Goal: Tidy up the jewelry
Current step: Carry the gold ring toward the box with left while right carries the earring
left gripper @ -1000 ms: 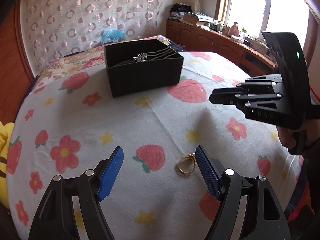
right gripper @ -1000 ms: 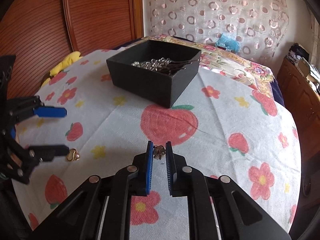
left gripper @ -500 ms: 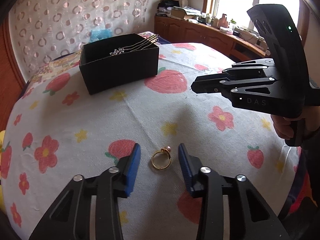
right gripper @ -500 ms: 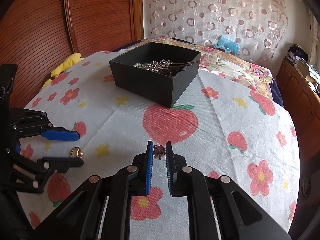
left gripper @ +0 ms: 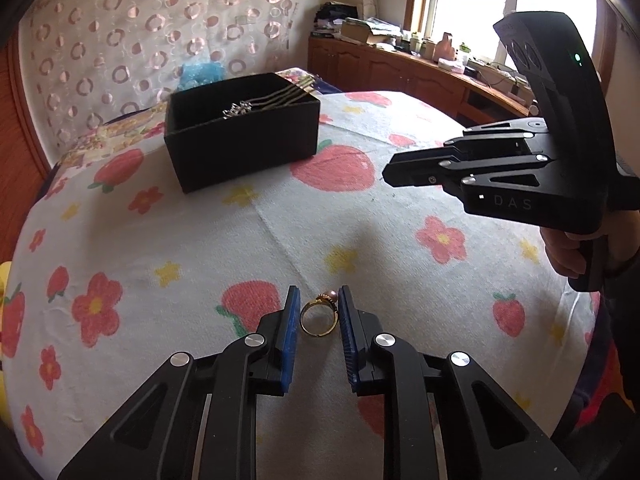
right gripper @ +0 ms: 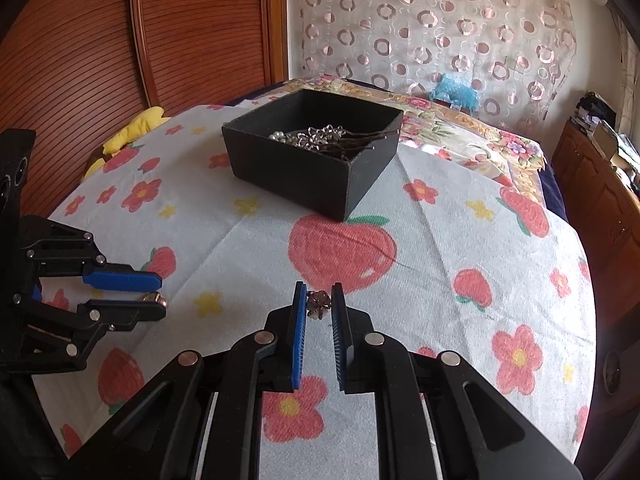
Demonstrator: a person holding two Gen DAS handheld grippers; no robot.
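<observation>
Bracketing the gold ring [left gripper: 319,318], left tongs [left gripper: 319,312] sit bottom centre of the left wrist view, blue pads [left gripper: 291,322] narrowed right down on either side of the band. Ring looks touched or nearly touched by both pads; cannot tell if it is actually clamped or lifted off the cloth. Ring's pinkish bead points away from the camera.

Right tongs [right gripper: 319,307] sit bottom centre of the right wrist view, pads [right gripper: 299,320] close together with a small dark flower-shaped piece [right gripper: 318,305] held between the tips. Looks gripped, above the cloth over the big red apple print.

Cross-check: in the right wrist view the left tongs [right gripper: 154,294] come in from the left edge, ring [right gripper: 154,299] just visible between the blue pad and the black finger. In the left wrist view the right tongs [left gripper: 390,172] come in from the right edge, mid-height, fingers together as seen side-on; the person's hand [left gripper: 568,248] wraps the handle at the right edge.

Black box [left gripper: 248,156] sits in the upper middle of both views, well apart from both tongs. Silver pieces and dark hairpins [right gripper: 320,140] lie inside it, pins leaning on the rim.

Everything rests on a white cloth [left gripper: 200,248] printed with strawberries, red flowers, yellow stars. Yellow soft object [right gripper: 132,130] at the cloth's upper left edge in the right wrist view.
</observation>
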